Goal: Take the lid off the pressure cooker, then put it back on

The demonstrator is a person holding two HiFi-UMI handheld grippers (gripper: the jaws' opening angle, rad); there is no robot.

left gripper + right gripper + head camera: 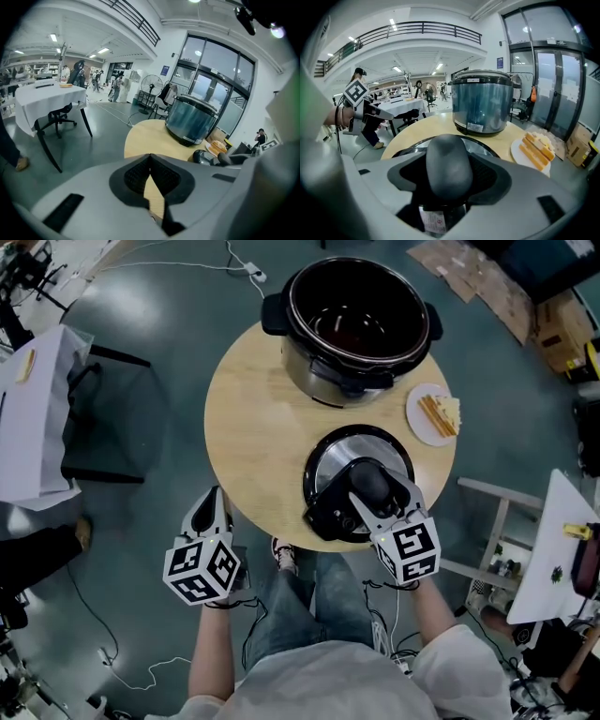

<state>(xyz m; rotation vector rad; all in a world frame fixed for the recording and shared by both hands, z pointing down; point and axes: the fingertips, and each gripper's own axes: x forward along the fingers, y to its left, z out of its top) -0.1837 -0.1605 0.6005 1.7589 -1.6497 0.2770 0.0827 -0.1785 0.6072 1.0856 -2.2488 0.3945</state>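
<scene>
The pressure cooker pot stands uncovered at the far side of the round wooden table. Its steel lid lies flat on the table near the front edge. My right gripper is shut on the lid's black knob. In the right gripper view the knob fills the space between the pads of the right gripper, with the pot beyond. My left gripper hangs off the table's front left edge, shut and holding nothing; the left gripper has its tips touching.
A white plate with sliced cake sits on the table to the right of the lid. A black chair and a white-clothed table stand at the left. A white stand is at the right. Cables cross the floor.
</scene>
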